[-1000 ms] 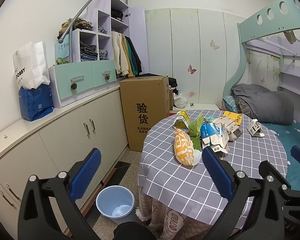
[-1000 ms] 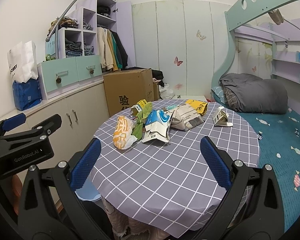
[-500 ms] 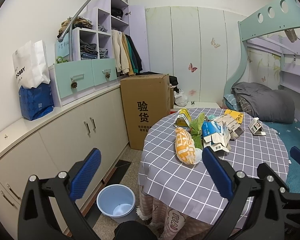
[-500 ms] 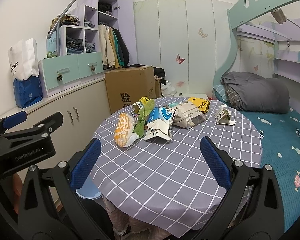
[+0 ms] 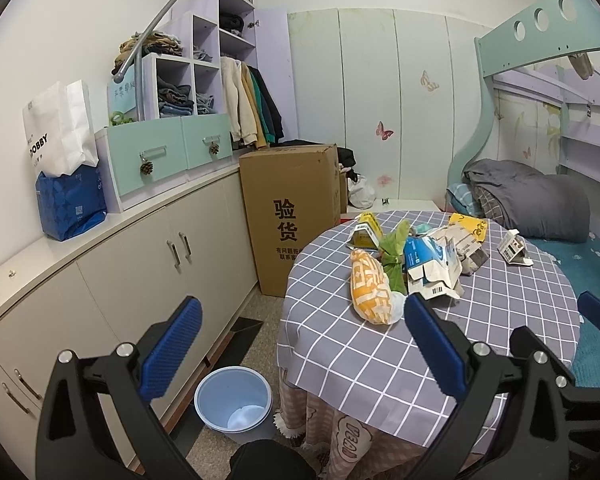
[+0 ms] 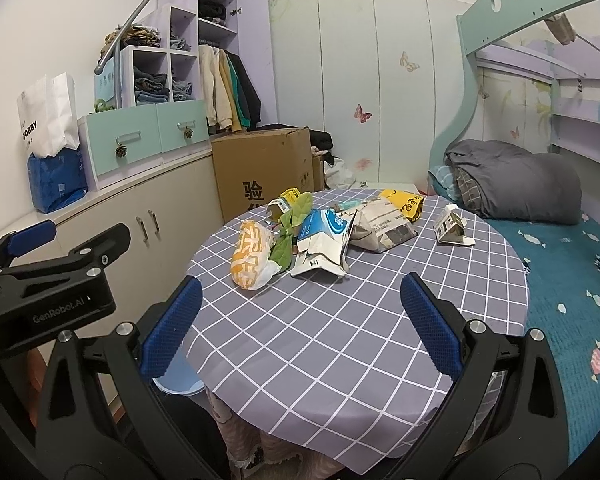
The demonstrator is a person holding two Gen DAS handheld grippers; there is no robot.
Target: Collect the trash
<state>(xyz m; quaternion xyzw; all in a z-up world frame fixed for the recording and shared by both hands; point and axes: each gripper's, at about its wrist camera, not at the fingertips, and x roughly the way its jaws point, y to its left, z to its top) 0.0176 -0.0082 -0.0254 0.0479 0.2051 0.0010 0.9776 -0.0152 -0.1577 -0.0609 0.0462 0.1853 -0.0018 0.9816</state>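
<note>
Trash lies on a round table with a grey checked cloth (image 5: 380, 344) (image 6: 340, 320): an orange snack bag (image 5: 372, 286) (image 6: 250, 254), a green wrapper (image 5: 394, 252) (image 6: 290, 228), a blue-and-white carton (image 5: 430, 266) (image 6: 326, 242), a grey paper bag (image 6: 384, 228), a yellow bag (image 6: 404, 202), a yellow carton (image 5: 366, 230) and a small white carton (image 5: 514, 246) (image 6: 452, 228). A light blue bin (image 5: 234, 398) stands on the floor left of the table. My left gripper (image 5: 300, 344) is open and empty, short of the table edge. My right gripper (image 6: 300, 320) is open and empty over the near table.
Beige cabinets (image 5: 140, 272) run along the left wall, with a blue bag (image 5: 70, 204) on top. A large cardboard box (image 5: 292, 216) stands behind the table. A bunk bed with a grey duvet (image 6: 516, 176) lies to the right.
Both grippers have drifted slightly, and the table and trash sit a little lower and nearer in both views. Both grippers stay open and empty.
</note>
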